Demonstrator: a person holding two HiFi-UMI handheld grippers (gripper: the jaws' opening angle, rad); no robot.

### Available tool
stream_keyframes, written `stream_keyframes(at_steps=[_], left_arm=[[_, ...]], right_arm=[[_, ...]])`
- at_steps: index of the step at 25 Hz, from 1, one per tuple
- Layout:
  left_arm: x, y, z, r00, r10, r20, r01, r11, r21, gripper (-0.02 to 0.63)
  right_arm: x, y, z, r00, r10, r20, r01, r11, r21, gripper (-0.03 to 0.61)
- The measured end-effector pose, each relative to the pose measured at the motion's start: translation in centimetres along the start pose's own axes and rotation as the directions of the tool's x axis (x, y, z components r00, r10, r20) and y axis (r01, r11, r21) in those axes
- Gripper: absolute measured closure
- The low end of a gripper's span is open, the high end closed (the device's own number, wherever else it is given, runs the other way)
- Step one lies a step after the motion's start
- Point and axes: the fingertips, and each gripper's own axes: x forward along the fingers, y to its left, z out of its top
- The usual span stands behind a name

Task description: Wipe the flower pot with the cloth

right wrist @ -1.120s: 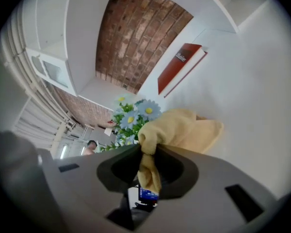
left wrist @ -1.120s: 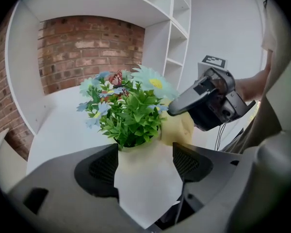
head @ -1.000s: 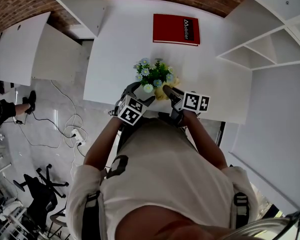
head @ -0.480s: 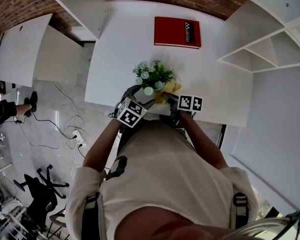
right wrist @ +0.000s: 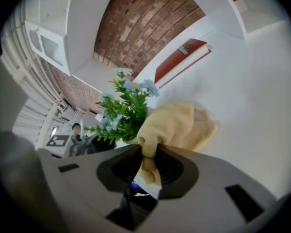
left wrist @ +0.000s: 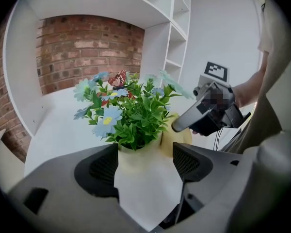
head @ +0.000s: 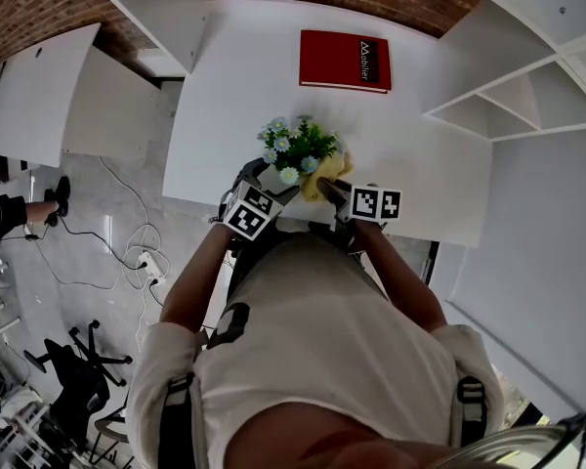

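Yellow cloth (right wrist: 177,125), white or perhaps cream flower pot (left wrist: 145,178), red book (head: 344,59), pale-blue flowers (left wrist: 109,119).

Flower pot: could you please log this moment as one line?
left gripper: shut on flower pot | right gripper: shut on yellow cloth | cloth beside pot

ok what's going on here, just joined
A person works at a white table with a gripper in each hand. The left gripper has its jaws shut on the pale flower pot, steadying it. The right gripper has its jaws shut on a bunched yellow cloth, held against the pot's side, so the wiping looks under way. A red book lies further back.
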Motion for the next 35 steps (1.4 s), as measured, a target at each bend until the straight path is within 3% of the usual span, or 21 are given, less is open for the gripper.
stream_keyframes(at_steps=[7,15,18,22,30,35], left_arm=[[0.0,-2.8,-0.3,0.999,-0.052,-0.001,0.052,0.998,0.026,0.247],[-0.2,0.1,-0.8,1.000,-0.004,-0.022,0.005,1.000,0.030,0.245],[-0.2,1.3,-0.2,1.000,-0.025,-0.009,0.025,0.999,0.048,0.245],[0.5,1.9,0.4,0.999,-0.044,0.005,0.044,0.998,0.054,0.245],[1.1,0.2,-0.2,0.999,-0.043,-0.004,0.043,0.998,0.047,0.247],[0.3,-2.0,-1.2,0.998,-0.064,-0.029,0.065,0.996,0.059,0.247]], right_arm=[[-1.2,3.1,2.0,0.995,0.073,0.075,-0.075,0.997,0.025,0.480],[1.3,-2.8,-1.8,0.997,-0.073,-0.037,0.076,0.990,0.116,0.483],[1.3,-3.3,-2.1,0.997,-0.066,-0.032,0.070,0.986,0.152,0.483],[1.0,-3.1,-2.0,0.997,-0.068,-0.048,0.074,0.990,0.121,0.482],[-1.0,2.8,2.0,0.997,0.067,0.036,-0.068,0.997,0.031,0.480],[-1.1,2.9,2.5,0.996,0.074,0.059,-0.076,0.996,0.040,0.480]])
